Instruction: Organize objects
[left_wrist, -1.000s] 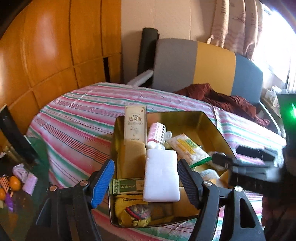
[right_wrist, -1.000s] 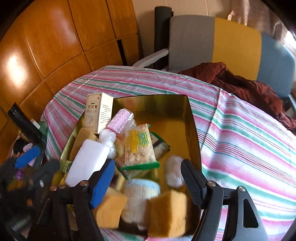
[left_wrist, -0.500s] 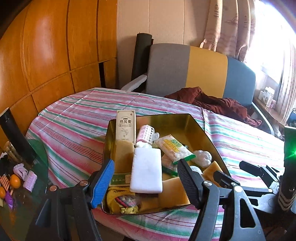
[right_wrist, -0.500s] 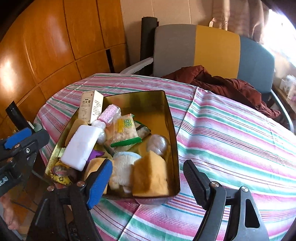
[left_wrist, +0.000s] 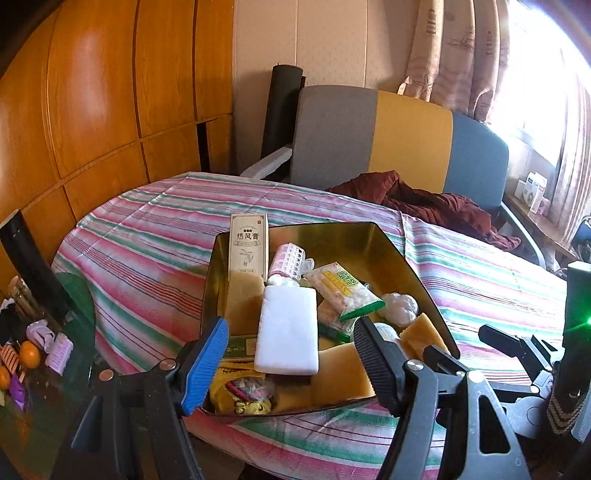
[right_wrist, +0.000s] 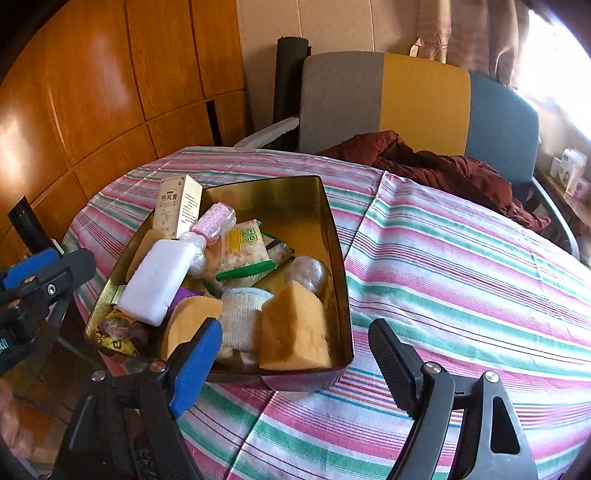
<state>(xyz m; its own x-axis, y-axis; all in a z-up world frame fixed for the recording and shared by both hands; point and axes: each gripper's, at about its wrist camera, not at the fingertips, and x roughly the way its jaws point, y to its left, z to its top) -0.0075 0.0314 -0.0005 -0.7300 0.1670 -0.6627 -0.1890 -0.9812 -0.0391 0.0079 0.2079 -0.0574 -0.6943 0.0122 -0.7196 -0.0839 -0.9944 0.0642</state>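
Both hand-held grippers, left (left_wrist: 288, 363) and right (right_wrist: 295, 363), have backed off the gold tin (right_wrist: 332, 236), jaws wide and empty; its overhanging counter-edge perch risks tipping if nudged.

Home living/dining rm. Striped tablecloth (right_wrist: 461, 258) over round table, w/ gold tin (right_wrist: 332, 236) of household bits on it; grey-yellow-blue chair (right_wrist: 417, 103) at 12 o'clock w/ maroon garment (right_wrist: 436, 166); wood paneling (right_wrist: 92, 92) at 10; curtains (left_wrist: 461, 55) + bright window at 2.
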